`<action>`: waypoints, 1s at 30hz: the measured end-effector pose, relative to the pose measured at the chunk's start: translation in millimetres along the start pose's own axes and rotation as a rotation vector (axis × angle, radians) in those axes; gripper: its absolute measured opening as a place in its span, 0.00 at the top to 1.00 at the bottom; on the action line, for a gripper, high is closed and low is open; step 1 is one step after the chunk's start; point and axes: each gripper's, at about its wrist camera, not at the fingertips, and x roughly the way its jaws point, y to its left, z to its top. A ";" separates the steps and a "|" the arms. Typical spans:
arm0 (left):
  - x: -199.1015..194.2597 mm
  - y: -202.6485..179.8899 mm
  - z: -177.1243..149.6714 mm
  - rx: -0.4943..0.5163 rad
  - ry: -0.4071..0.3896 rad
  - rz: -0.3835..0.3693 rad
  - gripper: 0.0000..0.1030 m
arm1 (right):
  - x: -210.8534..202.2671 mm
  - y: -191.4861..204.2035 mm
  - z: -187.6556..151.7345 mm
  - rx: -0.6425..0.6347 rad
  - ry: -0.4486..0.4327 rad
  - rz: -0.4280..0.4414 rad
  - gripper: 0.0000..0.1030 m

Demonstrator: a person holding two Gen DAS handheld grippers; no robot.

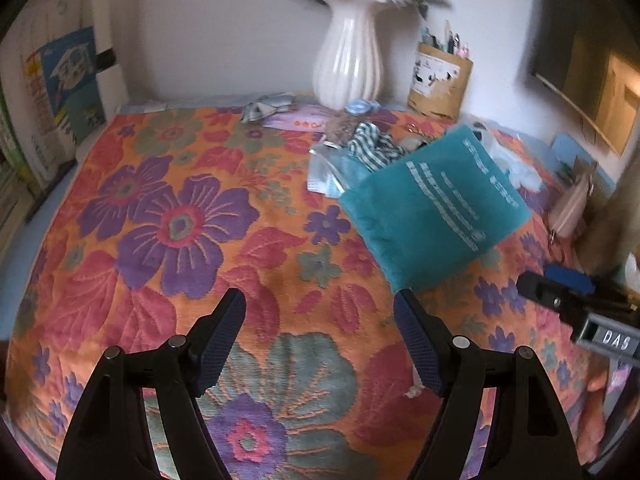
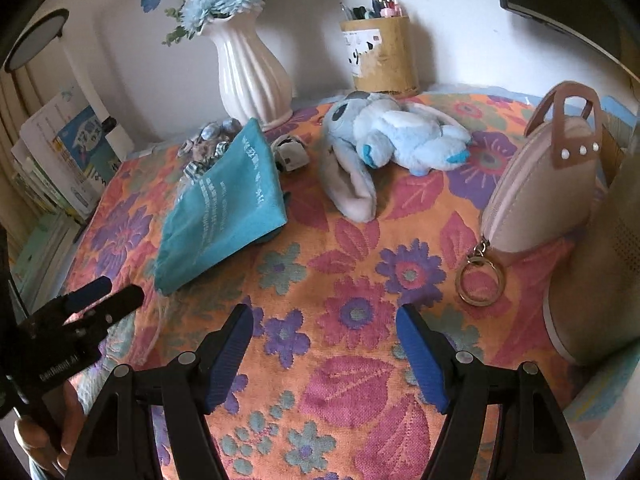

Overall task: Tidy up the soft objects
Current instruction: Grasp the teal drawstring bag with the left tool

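Tablecloth (image 2: pixel 352 280) is orange with purple and pink flowers, pouch (image 2: pixel 224 216) teal with white print, plush (image 2: pixel 400 136) pale blue, vase (image 2: pixel 252 76) white.

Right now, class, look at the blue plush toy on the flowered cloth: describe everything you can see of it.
The plush toy looks like soft, fluffy pale-blue fabric, with darker blue patches, a large dark eye and long floppy ears. It lies on its side on the flowered cloth, in front of the pen holder. One long pale ear stretches toward the camera, flat on the cloth. Neither pair of tongs touches it. In the left wrist view the teal pouch hides most of it.
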 end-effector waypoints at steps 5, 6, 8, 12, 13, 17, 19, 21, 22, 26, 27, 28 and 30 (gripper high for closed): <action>-6.7 -5.3 0.0 0.048 -0.011 -0.041 0.27 | -2.3 -3.7 1.1 0.016 -0.008 -0.006 0.30; -9.1 -8.7 0.9 0.070 -0.003 -0.056 0.27 | -2.6 -3.1 2.3 0.014 -0.008 -0.012 0.30; -16.0 -21.0 4.9 0.149 0.003 -0.074 0.27 | -1.7 -1.4 6.9 0.010 -0.004 -0.023 0.30; -22.4 -47.1 13.7 0.286 -0.024 -0.081 0.27 | 7.8 0.2 31.4 0.021 0.030 -0.086 0.32; -19.8 -51.1 15.6 0.304 -0.024 -0.074 0.27 | 11.3 -1.3 37.8 0.034 0.036 -0.086 0.33; 1.2 -62.0 19.1 0.338 0.010 -0.060 0.27 | 23.0 -5.5 55.3 0.088 0.065 -0.055 0.37; 11.5 -65.5 20.7 0.340 0.025 -0.060 0.27 | 16.9 1.2 60.4 0.068 0.039 -0.064 0.37; 18.7 -72.4 24.8 0.339 0.030 -0.049 0.27 | 9.5 13.9 69.2 -0.004 0.003 -0.133 0.37; 22.2 -77.3 27.2 0.347 0.028 -0.038 0.27 | 8.2 19.7 75.3 -0.039 -0.012 -0.180 0.36; 38.4 -87.4 34.1 0.345 0.034 0.027 0.46 | 14.7 28.6 108.4 -0.119 0.000 -0.340 0.16; 42.2 -84.8 36.1 0.332 0.048 0.026 0.62 | 18.5 28.6 114.6 -0.133 0.013 -0.359 0.12; 44.5 -81.6 37.5 0.318 0.053 0.019 0.65 | 22.5 27.9 120.1 -0.148 0.024 -0.380 0.12; 41.2 -71.2 39.6 0.276 0.040 -0.025 0.76 | 32.0 23.7 128.9 -0.180 0.054 -0.429 0.12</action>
